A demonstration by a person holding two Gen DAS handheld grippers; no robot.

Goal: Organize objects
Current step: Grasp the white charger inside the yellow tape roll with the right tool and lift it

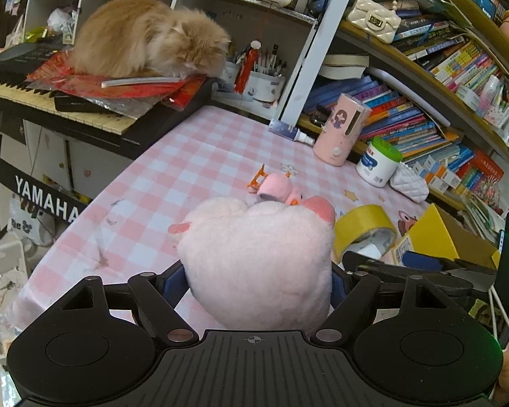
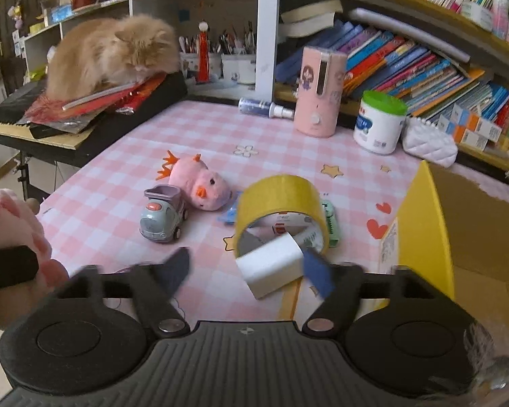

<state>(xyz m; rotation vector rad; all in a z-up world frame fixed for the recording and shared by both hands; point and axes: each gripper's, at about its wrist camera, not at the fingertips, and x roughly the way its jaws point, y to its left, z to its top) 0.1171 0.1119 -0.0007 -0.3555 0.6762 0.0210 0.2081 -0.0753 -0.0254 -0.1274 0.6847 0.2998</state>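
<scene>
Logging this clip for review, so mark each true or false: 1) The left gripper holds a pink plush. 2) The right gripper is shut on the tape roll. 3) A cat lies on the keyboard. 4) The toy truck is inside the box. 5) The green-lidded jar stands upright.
1) True: the left gripper is shut on the pink plush.
2) False: the right gripper is open, with a white block between its fingers; the tape roll stands just beyond.
3) True: the cat lies on red papers on the keyboard.
4) False: the toy truck sits on the table, left of the box.
5) True: the jar stands upright.
</scene>
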